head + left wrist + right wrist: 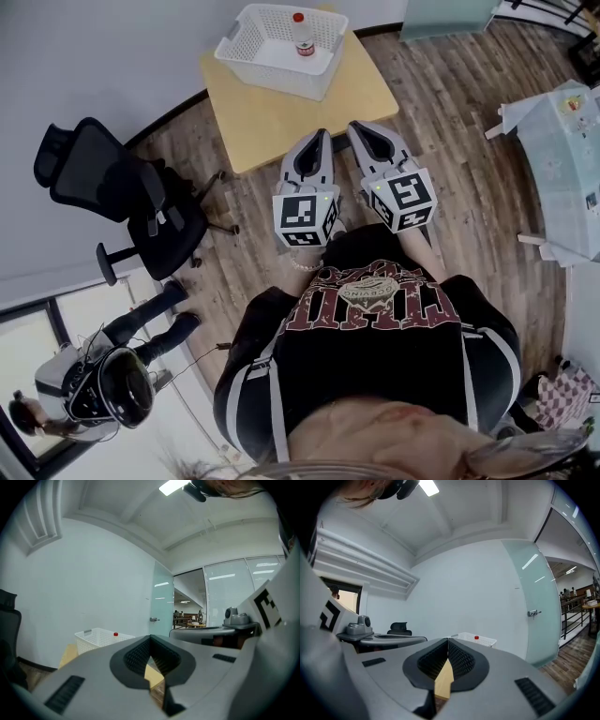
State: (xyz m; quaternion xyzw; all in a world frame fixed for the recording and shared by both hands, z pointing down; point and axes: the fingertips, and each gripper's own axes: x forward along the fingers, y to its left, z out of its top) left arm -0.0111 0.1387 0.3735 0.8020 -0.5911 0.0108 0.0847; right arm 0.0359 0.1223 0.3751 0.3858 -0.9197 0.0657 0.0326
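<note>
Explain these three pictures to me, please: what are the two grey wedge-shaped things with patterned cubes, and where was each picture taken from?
There is no robot arm here. A person holds a two-jaw gripper in each hand. The head view comes from a camera on the person's head looking steeply down. It shows the left gripper and the right gripper side by side. The marker cube on each is part of that gripper. The other two pictures come from cameras riding on the grippers, each looking along its own jaws. Both pairs of jaws are together, with nothing between them. Ahead stands a yellow table bearing a white basket, and a red-capped bottle stands in the basket. A black office chair stands to the left.
</note>
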